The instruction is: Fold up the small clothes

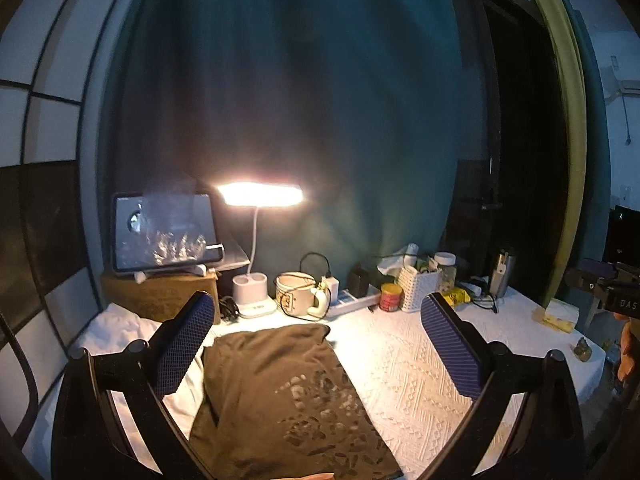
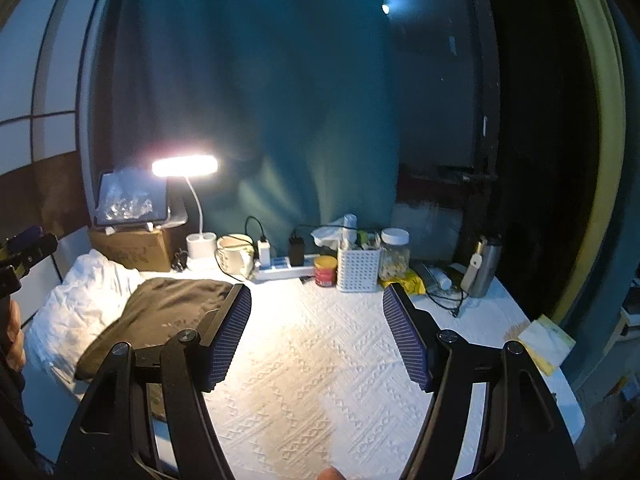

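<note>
A dark brown folded garment (image 1: 280,392) with a pale print lies on the white textured tablecloth (image 1: 420,360), partly over a crumpled white cloth (image 1: 120,332). My left gripper (image 1: 316,344) is open and empty, held above the garment, its blue-padded fingers either side of it. In the right wrist view the garment (image 2: 160,312) lies at the left, beside the white cloth (image 2: 80,304). My right gripper (image 2: 316,340) is open and empty over the bare tablecloth (image 2: 312,380), to the right of the garment.
Along the back stand a lit desk lamp (image 1: 260,196), a tablet (image 1: 164,232) on a cardboard box (image 1: 160,296), a mug (image 1: 296,292), a power strip (image 1: 352,300), a red tin (image 1: 390,296), a white basket (image 1: 416,288), a jar (image 2: 395,252) and a steel flask (image 2: 484,268). A yellow packet (image 2: 544,344) lies at the right edge.
</note>
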The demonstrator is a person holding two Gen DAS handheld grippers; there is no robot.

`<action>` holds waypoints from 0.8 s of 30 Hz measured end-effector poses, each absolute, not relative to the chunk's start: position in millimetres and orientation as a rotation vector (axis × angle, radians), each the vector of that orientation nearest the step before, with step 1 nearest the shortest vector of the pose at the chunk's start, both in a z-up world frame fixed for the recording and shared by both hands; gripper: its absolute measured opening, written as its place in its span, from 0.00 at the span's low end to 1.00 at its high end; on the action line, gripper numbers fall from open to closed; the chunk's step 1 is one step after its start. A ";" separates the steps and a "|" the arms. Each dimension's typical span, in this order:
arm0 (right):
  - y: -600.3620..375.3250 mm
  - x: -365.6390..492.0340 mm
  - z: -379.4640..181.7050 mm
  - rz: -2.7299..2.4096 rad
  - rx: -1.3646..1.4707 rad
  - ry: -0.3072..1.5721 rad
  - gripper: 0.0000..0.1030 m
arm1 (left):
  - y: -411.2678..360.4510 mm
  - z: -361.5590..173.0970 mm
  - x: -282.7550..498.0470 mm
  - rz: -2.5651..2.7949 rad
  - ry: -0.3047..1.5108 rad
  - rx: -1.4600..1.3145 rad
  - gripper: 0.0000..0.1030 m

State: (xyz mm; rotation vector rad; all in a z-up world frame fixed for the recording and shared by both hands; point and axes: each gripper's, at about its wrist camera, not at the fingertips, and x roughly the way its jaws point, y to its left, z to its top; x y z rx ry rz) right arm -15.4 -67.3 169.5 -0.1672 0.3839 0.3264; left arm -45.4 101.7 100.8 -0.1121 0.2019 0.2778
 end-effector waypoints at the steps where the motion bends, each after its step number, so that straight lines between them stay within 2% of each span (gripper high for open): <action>1: -64.6 -17.6 171.2 0.333 -0.169 0.379 0.70 | 102.5 102.2 -47.7 0.281 0.196 -0.114 0.99; 24: -14.6 -61.0 231.7 0.451 -0.226 0.219 0.70 | 114.6 134.0 -82.5 0.319 0.102 -0.109 0.99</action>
